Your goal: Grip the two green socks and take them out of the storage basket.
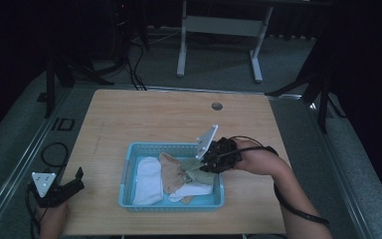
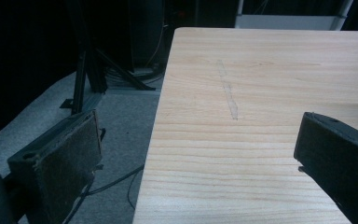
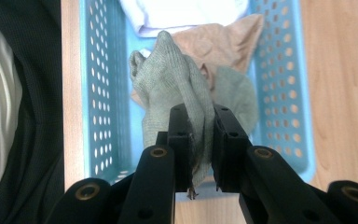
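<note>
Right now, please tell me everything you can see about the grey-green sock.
The grey-green sock is a soft, ribbed knit cloth, crumpled and folded. The right gripper pinches one end of it between shut jaws, above the blue perforated basket. Its far part lies against the beige cloth in the basket.

There is one blue basket. In it lie two white cloths, one tan cloth and one green cloth.

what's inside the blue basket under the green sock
In the blue basket, the green sock pinched by the right gripper hangs over a tan cloth. White cloths lie beside it. The basket floor under the pile is covered.
</note>
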`<act>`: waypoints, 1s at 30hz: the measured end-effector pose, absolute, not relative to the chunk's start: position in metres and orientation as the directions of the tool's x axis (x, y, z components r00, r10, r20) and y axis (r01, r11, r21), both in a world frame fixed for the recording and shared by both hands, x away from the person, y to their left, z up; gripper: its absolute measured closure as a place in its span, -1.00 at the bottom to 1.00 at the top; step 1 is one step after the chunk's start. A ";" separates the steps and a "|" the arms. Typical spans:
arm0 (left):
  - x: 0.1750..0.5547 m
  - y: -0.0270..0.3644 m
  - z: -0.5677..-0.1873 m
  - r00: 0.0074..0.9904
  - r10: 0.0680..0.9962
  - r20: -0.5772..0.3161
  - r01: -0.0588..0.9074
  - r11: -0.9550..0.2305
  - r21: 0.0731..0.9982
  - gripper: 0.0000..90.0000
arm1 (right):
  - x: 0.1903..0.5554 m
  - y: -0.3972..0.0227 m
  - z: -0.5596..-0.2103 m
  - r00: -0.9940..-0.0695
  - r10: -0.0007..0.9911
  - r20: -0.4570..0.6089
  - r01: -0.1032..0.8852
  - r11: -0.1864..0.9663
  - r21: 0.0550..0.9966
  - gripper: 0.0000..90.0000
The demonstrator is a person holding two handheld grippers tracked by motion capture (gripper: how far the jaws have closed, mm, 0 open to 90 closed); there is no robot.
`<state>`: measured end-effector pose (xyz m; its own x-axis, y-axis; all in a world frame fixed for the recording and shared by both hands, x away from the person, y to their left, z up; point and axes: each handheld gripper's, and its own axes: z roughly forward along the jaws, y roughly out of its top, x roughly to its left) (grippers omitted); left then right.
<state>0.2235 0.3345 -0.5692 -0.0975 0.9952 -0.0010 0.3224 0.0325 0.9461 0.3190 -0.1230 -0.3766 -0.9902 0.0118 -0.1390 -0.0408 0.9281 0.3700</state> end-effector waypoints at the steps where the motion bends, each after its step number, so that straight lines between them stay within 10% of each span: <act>1: 0.223 0.335 -0.569 -0.097 0.995 -0.001 0.322 0.032 0.946 -0.99 | 0.319 -0.126 -0.374 -0.989 0.020 -0.145 -0.036 0.926 0.375 0.76; 30: 0.223 0.334 -0.569 -0.099 0.995 0.002 0.322 0.030 0.946 -0.99 | 0.331 -0.243 -0.378 -0.954 0.275 -0.120 0.200 0.881 0.428 0.76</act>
